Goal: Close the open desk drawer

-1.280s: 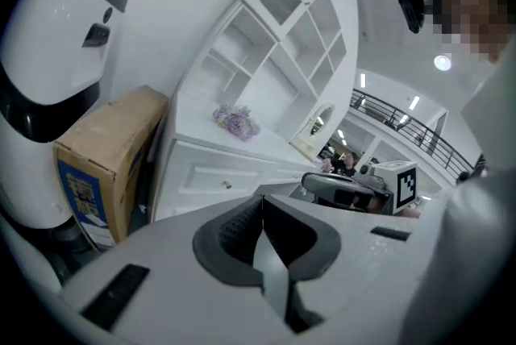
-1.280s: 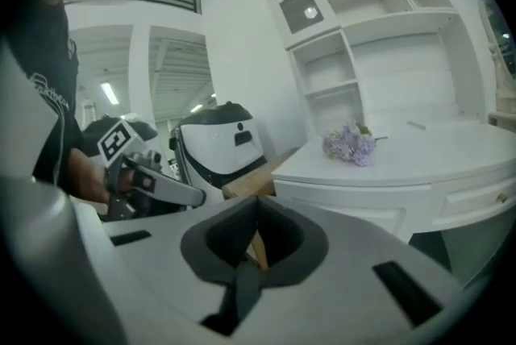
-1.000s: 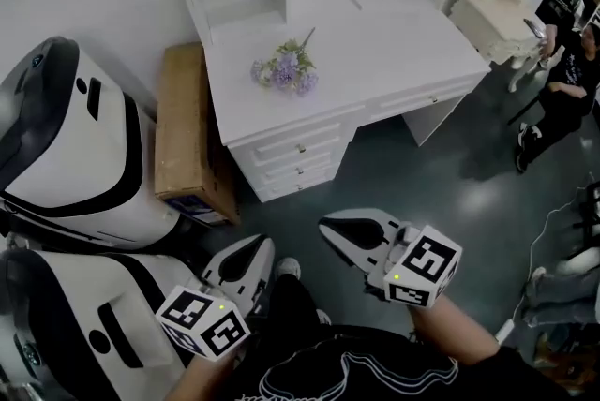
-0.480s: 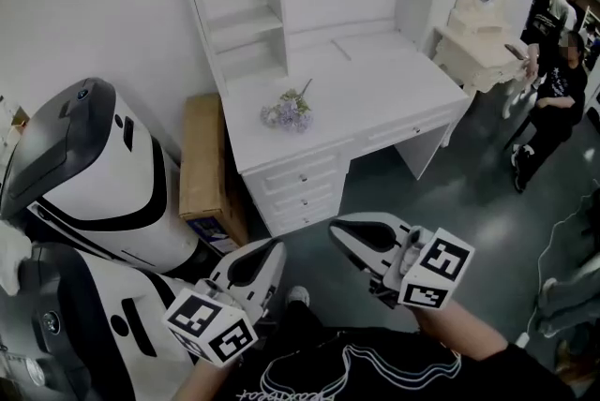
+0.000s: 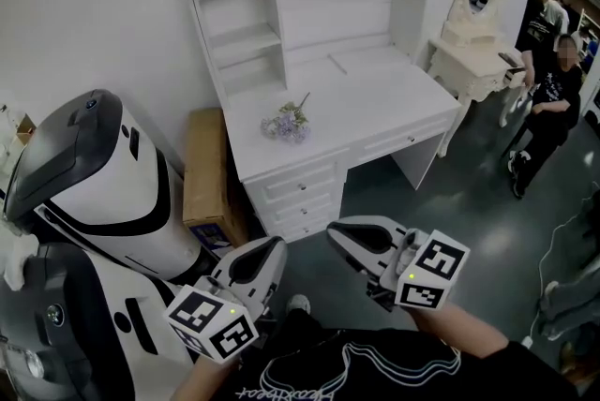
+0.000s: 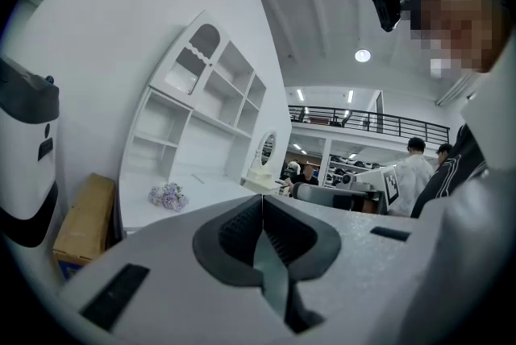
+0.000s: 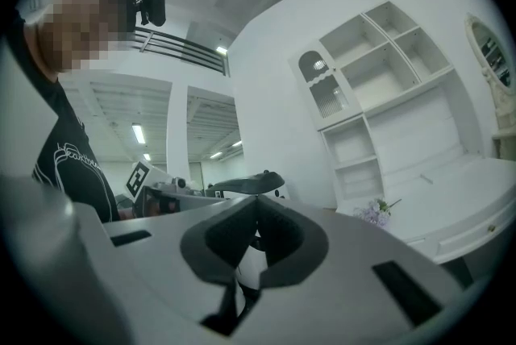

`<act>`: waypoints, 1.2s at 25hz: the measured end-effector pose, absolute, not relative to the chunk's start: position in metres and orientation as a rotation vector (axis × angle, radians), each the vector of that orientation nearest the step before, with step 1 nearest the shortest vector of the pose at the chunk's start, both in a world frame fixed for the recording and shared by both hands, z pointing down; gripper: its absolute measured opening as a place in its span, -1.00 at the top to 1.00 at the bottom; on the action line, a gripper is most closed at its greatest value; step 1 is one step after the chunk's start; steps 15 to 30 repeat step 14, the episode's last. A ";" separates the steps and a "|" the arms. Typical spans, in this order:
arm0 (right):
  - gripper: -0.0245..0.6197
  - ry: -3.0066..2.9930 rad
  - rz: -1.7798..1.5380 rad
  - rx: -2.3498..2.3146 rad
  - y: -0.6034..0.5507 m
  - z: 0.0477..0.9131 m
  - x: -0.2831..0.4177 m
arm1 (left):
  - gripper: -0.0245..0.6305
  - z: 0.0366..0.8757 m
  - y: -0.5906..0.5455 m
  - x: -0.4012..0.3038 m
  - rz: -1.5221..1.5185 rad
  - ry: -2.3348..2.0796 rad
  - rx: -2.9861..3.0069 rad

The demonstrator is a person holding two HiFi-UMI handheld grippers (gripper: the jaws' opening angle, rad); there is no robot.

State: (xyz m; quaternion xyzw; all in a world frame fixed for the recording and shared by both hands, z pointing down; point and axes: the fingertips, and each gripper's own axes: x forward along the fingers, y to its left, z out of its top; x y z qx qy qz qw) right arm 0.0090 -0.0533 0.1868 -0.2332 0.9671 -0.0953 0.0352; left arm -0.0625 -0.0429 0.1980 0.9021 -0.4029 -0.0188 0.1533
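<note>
Desk (image 5: pixel 375 99) stood well ahead of the person w/ the grippers, across a stretch of dark floor (image 5: pixel 450 202); neither gripper was near it. Drawers: stack of three (image 5: pixel 298 198) under desk's left end, one shallow drawer (image 5: pixel 405 140) under the top further right. From this range all fronts looked approx. flush. Top one of the stack was possibly a bit proud, but which one was open couldn't be told for sure.

Left gripper (image 5: pixel 274 246): fingers together, nothing between them, per left gripper view. Right gripper (image 5: pixel 334 231): same, fingers pressed shut on nothing. Both were held level, roughly aimed at desk.

Risks from here:
- Wrong drawer picked, since any gap was so slight at this range.
- Push w/ narrow closed tip off-centre: drawer skews and jams part-way.
- Tip slides off smooth painted front.
- Aim too high: clips desk edge. Flowers (image 5: pixel 286 125) lay near front edge above the stack.
- Approach cramped on left: cardboard box (image 5: pixel 208 167) just beside desk, big white machine (image 5: pixel 103 193) close by left gripper.

Orientation: desk's long axis ran lower-left to upper-right in head view. Drawer fronts lay parallel to it, facing lower-right toward the grippers. Judged the drawer would travel in toward the wall (image 5: pixel 94 6), up-left, square to its front, so the push should follow that line.
</note>
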 end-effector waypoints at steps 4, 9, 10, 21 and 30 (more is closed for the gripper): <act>0.90 2.977 -0.282 -0.721 -0.052 0.186 0.013 | 0.91 0.195 -0.042 -0.059 -0.046 -1.159 2.596; 0.90 2.986 -0.260 -0.712 -0.047 0.184 0.016 | 0.91 0.189 -0.039 -0.052 -0.039 -1.166 2.610; 0.91 2.986 -0.254 -0.712 -0.045 0.183 0.017 | 0.91 0.188 -0.038 -0.051 -0.038 -1.167 2.614; 0.91 2.983 -0.241 -0.711 -0.040 0.182 0.021 | 0.91 0.185 -0.034 -0.046 -0.033 -1.173 2.627; 0.91 2.983 -0.241 -0.711 -0.040 0.182 0.021 | 0.91 0.185 -0.034 -0.046 -0.033 -1.173 2.627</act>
